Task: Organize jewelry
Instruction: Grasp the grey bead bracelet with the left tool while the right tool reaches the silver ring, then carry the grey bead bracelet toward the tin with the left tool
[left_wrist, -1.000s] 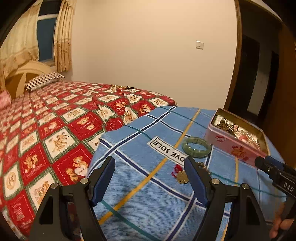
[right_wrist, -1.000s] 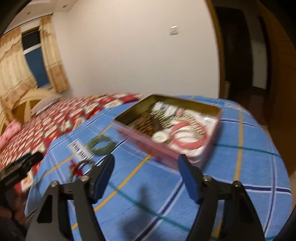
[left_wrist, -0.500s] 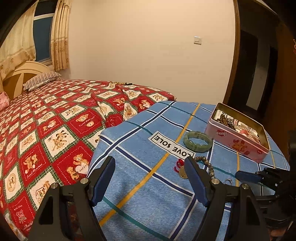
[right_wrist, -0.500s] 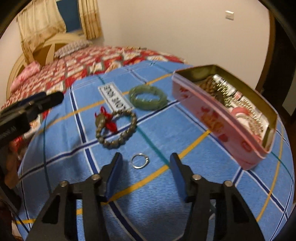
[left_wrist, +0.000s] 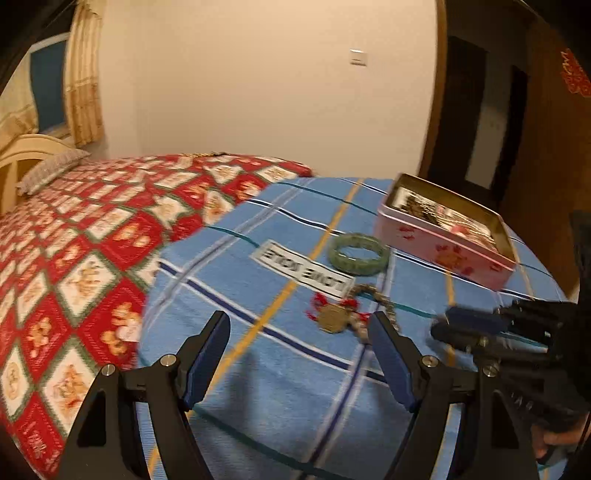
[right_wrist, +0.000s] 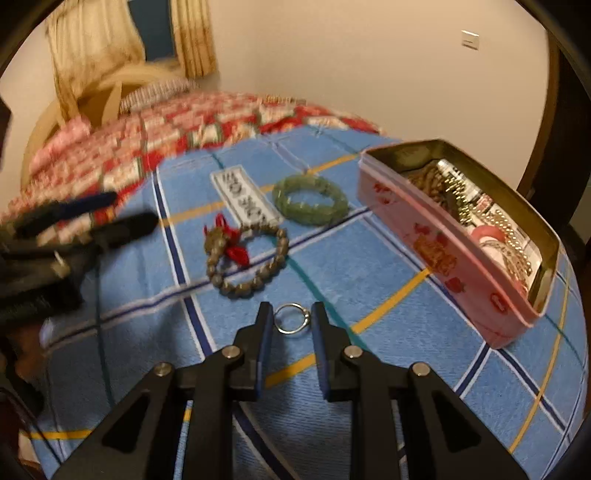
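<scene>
The right gripper (right_wrist: 291, 319) has its jaws narrowed around the one silver ring (right_wrist: 292, 318), which lies flat between the tips, not yet pinched as far as the view shows. Just ahead sits one beaded bracelet (right_wrist: 246, 258), further on one green bangle (right_wrist: 311, 199), and off right one pink tin (right_wrist: 447, 254). The left gripper (left_wrist: 297, 354) is wide open and empty, farther off.

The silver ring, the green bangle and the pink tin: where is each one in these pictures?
silver ring (right_wrist: 293, 318): right wrist view, on its thin band.
green bangle (right_wrist: 311, 204): right wrist view, on its near rim.
pink tin (right_wrist: 436, 236): right wrist view, on its long side wall.
</scene>
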